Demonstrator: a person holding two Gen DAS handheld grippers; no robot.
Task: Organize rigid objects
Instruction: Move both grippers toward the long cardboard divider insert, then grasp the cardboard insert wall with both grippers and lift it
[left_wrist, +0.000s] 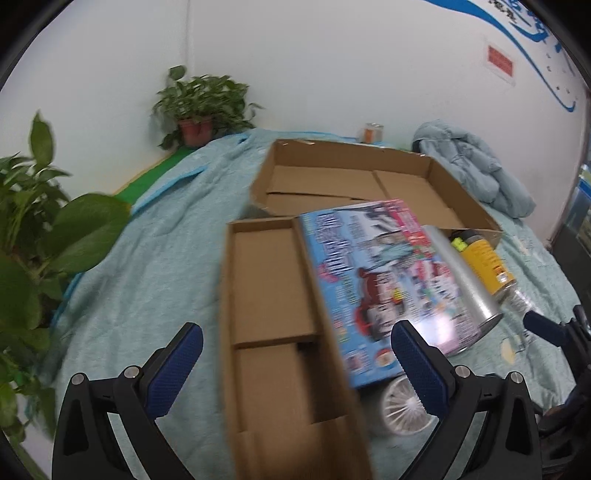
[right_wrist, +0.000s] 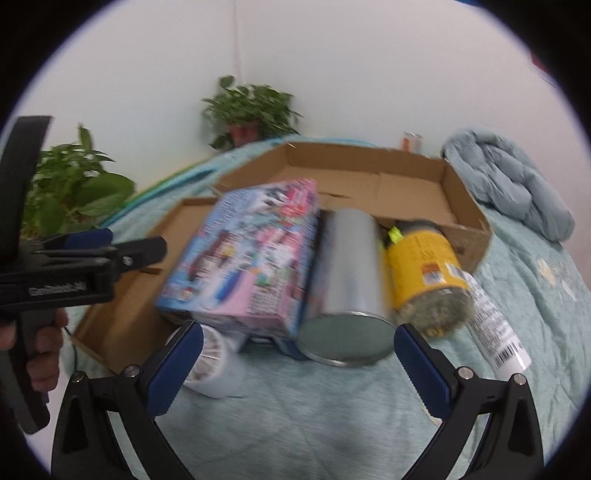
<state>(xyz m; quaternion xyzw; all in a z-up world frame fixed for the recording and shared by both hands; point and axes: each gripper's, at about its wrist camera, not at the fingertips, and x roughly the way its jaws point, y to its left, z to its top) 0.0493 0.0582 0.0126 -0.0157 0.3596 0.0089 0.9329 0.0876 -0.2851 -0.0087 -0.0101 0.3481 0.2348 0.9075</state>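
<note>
From the left wrist, the left gripper (left_wrist: 295, 363) hangs spread and empty over a narrow cardboard tray (left_wrist: 273, 317), the toy box (left_wrist: 384, 280) leaning on its rim. From the right wrist, the right gripper (right_wrist: 298, 363) gapes empty before the silver can (right_wrist: 347, 284) lying on the blanket (right_wrist: 332, 413); it looks stiff, slick and prone to roll, so grip across its sides.

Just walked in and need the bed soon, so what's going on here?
A person is sorting items on the bed with a gripper in each hand. Both the left gripper and right gripper are open and hold nothing. A toy box, silver can, yellow jar, white tube and white cup lie loose on the blanket. The narrow tray and the big carton look empty so far.
</note>
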